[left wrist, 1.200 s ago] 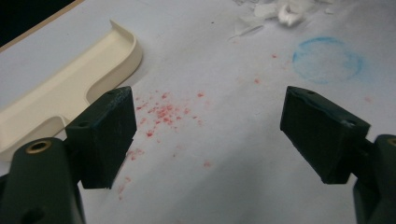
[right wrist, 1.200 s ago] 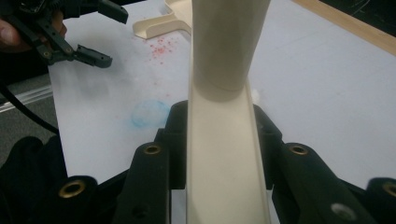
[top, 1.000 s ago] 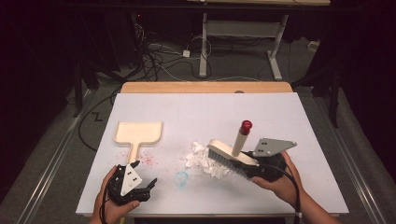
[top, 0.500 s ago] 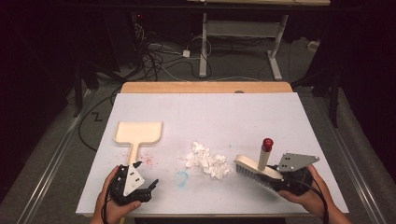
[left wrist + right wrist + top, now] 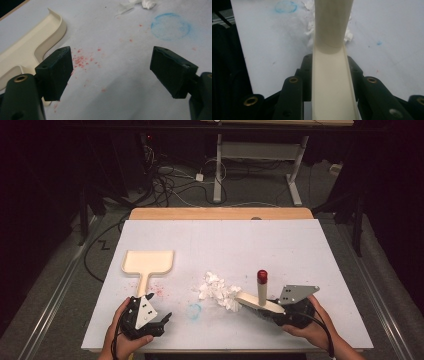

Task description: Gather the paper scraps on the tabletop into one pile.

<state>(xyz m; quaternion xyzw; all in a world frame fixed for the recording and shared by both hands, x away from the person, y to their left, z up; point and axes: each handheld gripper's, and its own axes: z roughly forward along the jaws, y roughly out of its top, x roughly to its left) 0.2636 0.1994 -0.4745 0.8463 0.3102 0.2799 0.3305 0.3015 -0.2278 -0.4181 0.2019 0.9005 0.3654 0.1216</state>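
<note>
Plainly, the right tongs (image 5: pixel 272 312) gripped the cream plastic hand brush with a red-tipped handle (image 5: pixel 256 301) by its rigid back, against the light, soft crumpled white paper (image 5: pixel 218 290) mid-bench; the left tongs (image 5: pixel 161 321) gaped wide.

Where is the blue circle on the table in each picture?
High view: the blue circle is near the front edge, between the two hands, left of the crumpled paper.
Left gripper view: the circle is at upper right, above the right-hand jaw.
Right gripper view: the circle is at top left, left of the brush.
Shared landmark: the crumpled paper beside it.
</note>
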